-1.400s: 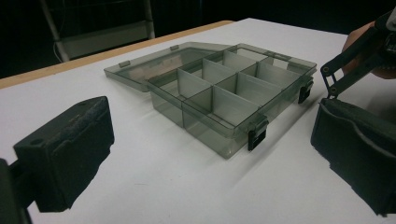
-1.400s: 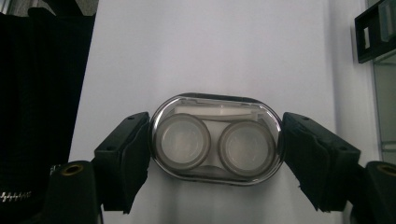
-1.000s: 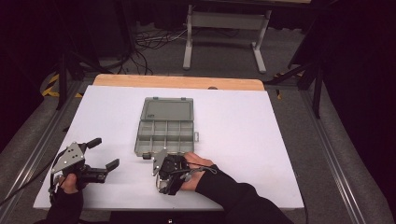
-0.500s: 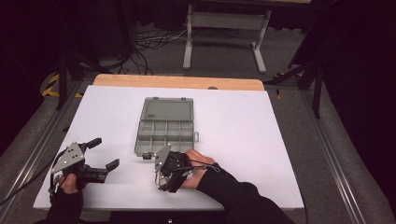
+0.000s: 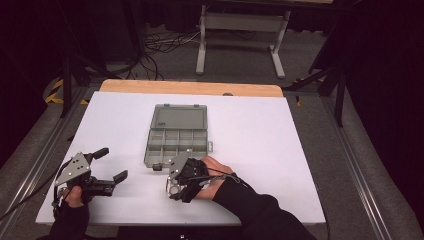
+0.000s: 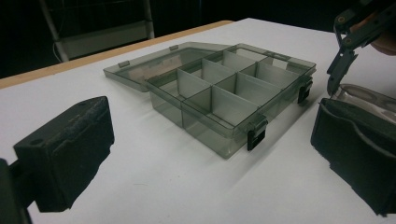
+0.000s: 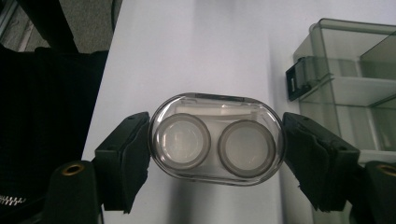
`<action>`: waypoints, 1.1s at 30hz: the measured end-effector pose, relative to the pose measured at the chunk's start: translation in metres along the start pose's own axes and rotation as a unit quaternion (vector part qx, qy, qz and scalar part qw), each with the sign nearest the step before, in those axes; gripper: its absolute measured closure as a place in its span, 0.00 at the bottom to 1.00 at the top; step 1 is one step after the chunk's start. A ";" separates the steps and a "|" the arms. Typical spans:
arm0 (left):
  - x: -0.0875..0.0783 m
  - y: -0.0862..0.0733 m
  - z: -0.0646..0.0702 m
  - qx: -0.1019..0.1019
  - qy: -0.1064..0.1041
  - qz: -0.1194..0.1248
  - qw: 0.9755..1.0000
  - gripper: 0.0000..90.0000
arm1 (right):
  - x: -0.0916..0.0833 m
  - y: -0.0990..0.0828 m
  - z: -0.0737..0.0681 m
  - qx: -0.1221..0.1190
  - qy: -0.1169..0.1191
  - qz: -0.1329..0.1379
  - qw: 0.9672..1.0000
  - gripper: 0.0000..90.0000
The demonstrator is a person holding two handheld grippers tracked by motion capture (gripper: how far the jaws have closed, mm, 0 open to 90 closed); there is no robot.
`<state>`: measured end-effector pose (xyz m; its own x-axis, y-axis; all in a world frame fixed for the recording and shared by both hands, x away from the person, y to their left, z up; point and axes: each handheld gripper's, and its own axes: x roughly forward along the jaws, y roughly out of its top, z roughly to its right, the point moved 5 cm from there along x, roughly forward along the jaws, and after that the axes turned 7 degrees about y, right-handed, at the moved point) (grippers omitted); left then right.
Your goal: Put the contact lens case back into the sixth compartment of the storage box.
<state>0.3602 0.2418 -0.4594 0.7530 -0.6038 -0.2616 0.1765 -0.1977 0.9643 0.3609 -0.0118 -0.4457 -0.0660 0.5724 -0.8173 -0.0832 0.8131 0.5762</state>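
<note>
A grey see-through compartment box (image 5: 177, 137) lies open mid-table, its lid flat behind it and its several compartments (image 6: 224, 88) bare. My right gripper (image 5: 181, 176) is just in front of the box's near edge, shut on a clear oval case (image 7: 215, 140) with two round wells. Its pads (image 7: 128, 158) press on the case's two ends. The case (image 5: 173, 188) hangs low over the white sheet. My left gripper (image 5: 111, 165) rests at the near left, open, with nothing between its pads (image 6: 65, 154).
The white sheet (image 5: 260, 150) covers the table, with a strip of wood (image 5: 190, 88) along its far edge. The box's black latches (image 6: 256, 136) face me. Metal rails run down both sides, and a stand and cables are on the floor beyond.
My right gripper, holding the clear case, has shifted slightly left, toward the box's near corner. The left gripper has stayed where it was.
</note>
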 end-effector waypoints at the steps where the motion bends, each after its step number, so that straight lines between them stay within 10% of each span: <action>1: 0.000 0.000 0.000 0.000 0.000 0.000 1.000 0.00 | -0.002 0.000 0.001 0.000 -0.002 0.001 1.000 0.30; 33: -0.001 0.000 -0.002 0.007 0.001 0.002 1.000 0.00 | -0.031 0.017 0.028 -0.012 -0.053 0.011 0.998 0.30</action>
<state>0.3608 0.2432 -0.4588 0.7554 -0.6024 -0.2580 0.1647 -0.2066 0.9645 0.3892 -0.0122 -0.4107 0.0380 0.5997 -0.7993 -0.1064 0.7978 0.5935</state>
